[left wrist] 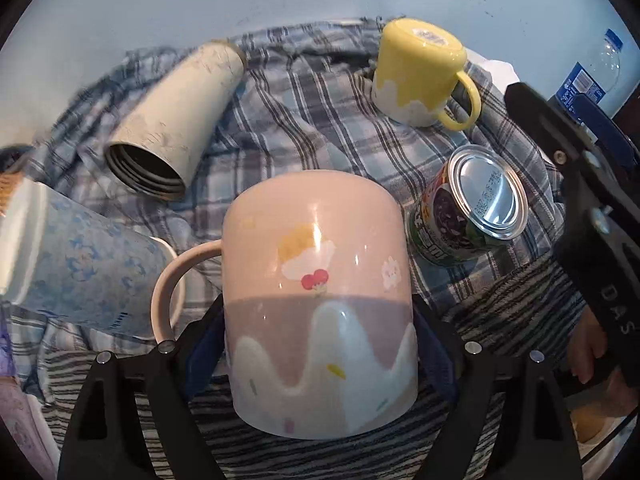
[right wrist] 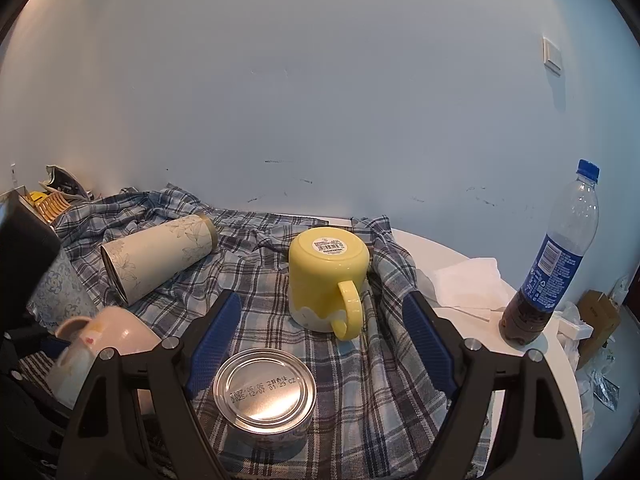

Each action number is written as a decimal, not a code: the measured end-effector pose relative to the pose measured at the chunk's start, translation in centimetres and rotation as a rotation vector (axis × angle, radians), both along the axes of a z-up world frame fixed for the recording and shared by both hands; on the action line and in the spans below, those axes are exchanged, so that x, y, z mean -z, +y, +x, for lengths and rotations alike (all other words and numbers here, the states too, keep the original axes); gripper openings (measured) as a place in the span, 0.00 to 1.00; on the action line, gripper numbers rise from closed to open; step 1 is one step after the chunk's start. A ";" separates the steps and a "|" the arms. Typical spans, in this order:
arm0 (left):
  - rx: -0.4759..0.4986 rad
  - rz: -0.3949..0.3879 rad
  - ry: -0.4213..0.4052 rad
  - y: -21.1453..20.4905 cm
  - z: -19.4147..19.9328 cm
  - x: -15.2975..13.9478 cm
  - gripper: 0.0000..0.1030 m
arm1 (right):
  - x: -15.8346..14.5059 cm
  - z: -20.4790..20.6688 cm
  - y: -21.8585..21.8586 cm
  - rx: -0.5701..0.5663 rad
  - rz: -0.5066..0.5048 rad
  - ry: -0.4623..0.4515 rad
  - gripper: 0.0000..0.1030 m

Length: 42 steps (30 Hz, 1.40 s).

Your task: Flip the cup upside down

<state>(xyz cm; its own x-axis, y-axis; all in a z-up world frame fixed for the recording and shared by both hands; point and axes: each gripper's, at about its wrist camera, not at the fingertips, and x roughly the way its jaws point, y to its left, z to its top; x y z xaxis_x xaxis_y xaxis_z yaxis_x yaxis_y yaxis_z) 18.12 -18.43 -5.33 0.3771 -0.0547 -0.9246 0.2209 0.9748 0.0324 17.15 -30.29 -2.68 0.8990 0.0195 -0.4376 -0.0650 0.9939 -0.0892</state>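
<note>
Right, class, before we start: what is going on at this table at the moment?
The left gripper is shut on a pink mug, holding it bottom-up over the checked cloth. The right gripper is open and holds nothing. A yellow mug already stands upside down, beside a tin can and a flask lying on its side.

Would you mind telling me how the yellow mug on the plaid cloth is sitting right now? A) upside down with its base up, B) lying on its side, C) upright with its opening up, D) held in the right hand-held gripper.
A: the yellow mug stands rim-down on the plaid cloth, its barcode-stickered base facing up, beyond the open right hand-held gripper, which holds nothing.
</note>
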 end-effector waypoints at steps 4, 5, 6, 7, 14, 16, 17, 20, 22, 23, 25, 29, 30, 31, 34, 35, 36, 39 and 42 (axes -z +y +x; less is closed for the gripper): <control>-0.069 -0.016 0.024 1.3 0.7 -0.1 0.84 | 0.0 0.0 0.1 -0.006 0.000 0.004 0.80; -0.057 -0.040 0.010 1.4 0.6 -0.7 0.84 | 0.0 0.0 0.2 -0.010 0.000 0.005 0.80; -0.039 -0.053 -0.013 1.5 0.6 -1.1 0.84 | 0.0 0.0 0.2 -0.011 -0.001 0.003 0.80; -0.035 -0.055 -0.024 1.4 0.5 -1.4 0.84 | 0.0 0.0 0.2 -0.010 -0.002 0.000 0.80; -0.066 -0.128 0.058 1.9 1.7 0.6 0.84 | 0.1 0.2 0.2 -0.013 -0.007 0.007 0.80; -0.043 -0.125 -0.092 1.8 0.5 -0.6 0.84 | 0.0 0.1 0.1 -0.016 -0.001 0.003 0.80; -0.022 -0.098 -0.166 1.5 -0.1 -0.9 0.85 | 0.0 0.0 0.0 -0.018 0.002 -0.001 0.80; -0.005 0.085 -0.136 0.7 0.2 1.5 0.99 | -0.1 0.0 0.1 -0.020 -0.005 -0.004 0.80; -0.033 0.047 -0.071 1.1 0.7 2.4 0.98 | -0.1 -0.1 0.2 -0.024 -0.008 -0.005 0.80; -0.042 0.025 -0.074 1.4 0.6 2.2 0.98 | -0.1 -0.1 0.2 -0.028 -0.009 -0.007 0.80; -0.050 0.024 -0.134 1.7 0.3 0.8 0.98 | -0.2 -0.3 0.4 -0.026 -0.019 -0.019 0.80; -0.025 -0.012 -0.243 1.7 -1.2 -2.6 0.98 | -0.2 -0.3 0.7 -0.017 -0.046 -0.030 0.80; -0.016 -0.034 -0.259 1.8 -1.7 -3.4 0.98 | -0.2 -0.3 0.6 -0.021 -0.040 -0.026 0.80; -0.008 -0.040 -0.301 1.9 -2.4 -4.5 0.98 | -0.2 -0.2 0.5 -0.026 -0.033 -0.021 0.80; -0.018 0.005 -0.472 1.6 -4.4 -7.0 0.98 | -0.1 -0.1 0.4 -0.035 -0.017 -0.009 0.80; -0.016 0.000 -0.537 1.6 -5.2 -7.9 0.98 | -0.1 0.0 0.3 -0.035 -0.018 -0.011 0.80; -0.001 -0.027 -0.597 1.8 -6.1 -8.7 0.98 | -0.1 0.0 0.4 -0.034 -0.022 -0.014 0.80; 0.047 -0.121 -0.632 2.8 -6.8 -9.8 0.99 | -0.3 0.0 0.6 -0.045 -0.025 -0.013 0.80; 0.034 -0.147 -0.607 3.3 -5.7 -9.9 1.00 | -1.0 0.3 0.9 -0.095 0.015 0.031 0.80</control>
<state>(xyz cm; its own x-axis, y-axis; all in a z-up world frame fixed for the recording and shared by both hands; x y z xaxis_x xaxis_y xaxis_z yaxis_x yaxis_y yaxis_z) 12.41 -15.15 4.55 0.8286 -0.1860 -0.5281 0.2359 0.9714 0.0281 17.44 -29.39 -1.67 0.8787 0.1103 -0.4644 -0.1611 0.9844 -0.0709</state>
